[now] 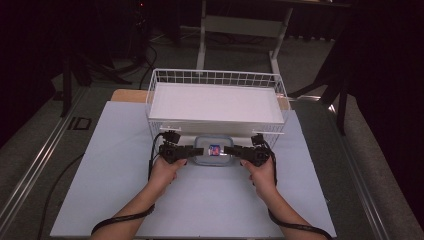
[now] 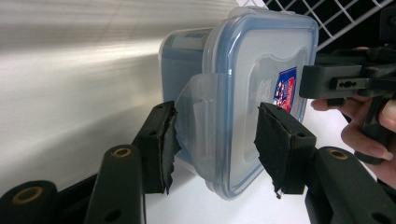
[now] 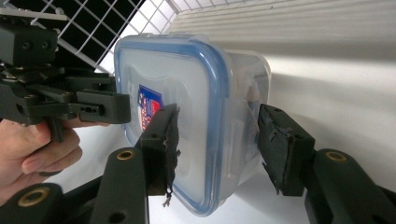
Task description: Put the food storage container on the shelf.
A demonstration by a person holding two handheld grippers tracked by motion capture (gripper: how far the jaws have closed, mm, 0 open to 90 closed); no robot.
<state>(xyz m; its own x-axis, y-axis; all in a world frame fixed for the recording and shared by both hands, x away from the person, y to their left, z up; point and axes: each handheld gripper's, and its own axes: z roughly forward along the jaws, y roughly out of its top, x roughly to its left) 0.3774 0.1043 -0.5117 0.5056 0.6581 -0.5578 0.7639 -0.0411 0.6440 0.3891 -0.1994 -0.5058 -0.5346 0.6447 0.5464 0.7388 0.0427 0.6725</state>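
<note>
Both grippers (image 1: 196, 149) (image 1: 231, 149) clamp the lidded container (image 1: 213, 150); gripper views reveal its side latches (image 2: 201, 121).

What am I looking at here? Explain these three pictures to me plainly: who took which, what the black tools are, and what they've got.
No machine here: a person's left hand and right hand each hold a black two-jaw tool. The high view looks down from above the person's side of the table, so the forearms come in from the bottom. The other two pictures come from small cameras riding on the tools, looking along their jaws.

On the pale table stands a white wire basket. In front of it is a clear plastic container with a blue-edged clip-on lid and a small coloured label.

The left gripper and right gripper take the container from opposite ends. Each seems to pinch it, with one pad on the lid and the other at a side clip.
</note>
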